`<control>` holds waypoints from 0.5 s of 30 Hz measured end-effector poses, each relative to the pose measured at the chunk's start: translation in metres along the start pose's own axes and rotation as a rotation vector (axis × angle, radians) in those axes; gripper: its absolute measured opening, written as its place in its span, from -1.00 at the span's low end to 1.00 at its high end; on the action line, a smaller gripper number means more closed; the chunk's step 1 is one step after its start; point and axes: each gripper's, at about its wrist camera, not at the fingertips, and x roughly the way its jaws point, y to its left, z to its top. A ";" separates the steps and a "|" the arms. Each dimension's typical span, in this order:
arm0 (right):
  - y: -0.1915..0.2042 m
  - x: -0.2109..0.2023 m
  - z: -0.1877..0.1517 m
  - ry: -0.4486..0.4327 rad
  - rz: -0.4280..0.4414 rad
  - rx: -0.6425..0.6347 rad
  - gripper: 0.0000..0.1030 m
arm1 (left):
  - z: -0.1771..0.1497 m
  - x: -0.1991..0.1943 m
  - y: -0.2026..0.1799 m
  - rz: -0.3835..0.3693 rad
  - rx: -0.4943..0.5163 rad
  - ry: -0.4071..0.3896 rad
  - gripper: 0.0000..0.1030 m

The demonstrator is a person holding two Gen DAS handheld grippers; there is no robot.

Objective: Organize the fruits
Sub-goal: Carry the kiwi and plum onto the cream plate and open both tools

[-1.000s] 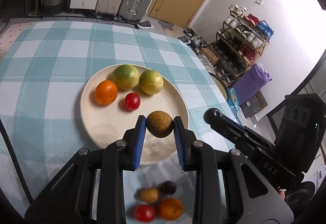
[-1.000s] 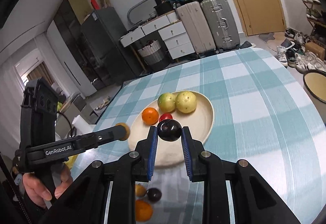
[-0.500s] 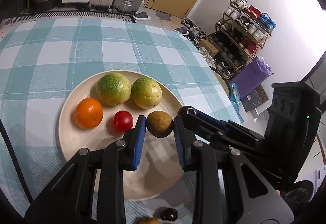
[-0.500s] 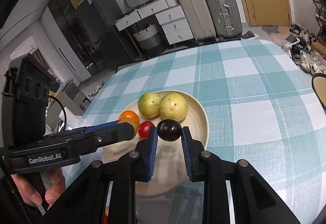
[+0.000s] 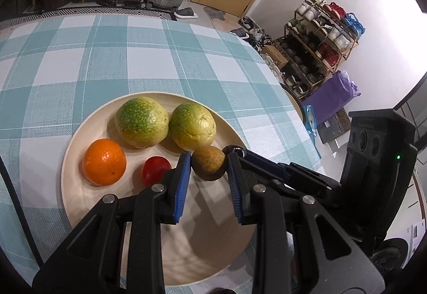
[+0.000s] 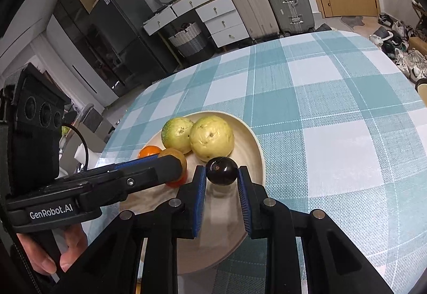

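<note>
Two small fruits hang over the round cream-coloured plate [image 5: 80, 216] at once, one in each tool. The left gripper [image 5: 208, 173] has its blue-padded fingers [image 5: 182, 181] clamped on a small brownish-green round fruit [image 5: 208, 166], held just above the plate's middle, beside the small red tomato [image 5: 155, 173]. The right gripper [image 6: 222, 181] is closed on a glossy dark purple plum-like fruit [image 6: 222, 170], poised over the near right part of the same plate.

Already resting on the plate are two large yellow-green citrus fruits [image 5: 141, 121] side by side and a bright orange mandarin [image 5: 104, 161], so I'd say the placing step is in hand: both carried pieces look ready to be set down. That calls for lowering each until it touches the plate, then easing the fingers apart, probably one at a time, since the two tools are crowded together and round fruit may roll.

The left wrist view shows the tomato whole and the shoe rack off to the side; the right wrist view hides most of the tomato behind the left tool, but it alone shows the person's hand [image 6: 53, 254] gripping that tool and the checked teal cloth on the desk [image 6: 333, 120] stretching away.
</note>
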 end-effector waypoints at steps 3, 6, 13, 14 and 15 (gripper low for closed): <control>-0.001 0.004 0.001 0.008 -0.001 -0.003 -0.52 | 0.002 0.003 0.002 0.013 -0.010 -0.003 -0.52; 0.000 0.008 0.002 0.015 0.008 -0.011 -0.50 | 0.004 0.003 0.004 0.020 -0.014 -0.013 -0.52; -0.002 0.003 0.002 0.004 0.035 0.020 -0.19 | 0.004 -0.008 0.006 0.016 -0.025 -0.034 -0.52; -0.004 0.000 0.002 -0.003 0.031 0.022 -0.19 | 0.003 -0.012 0.004 0.020 -0.022 -0.039 -0.52; -0.004 -0.003 0.002 -0.011 0.028 0.025 -0.19 | 0.002 -0.015 0.003 0.025 -0.018 -0.045 -0.52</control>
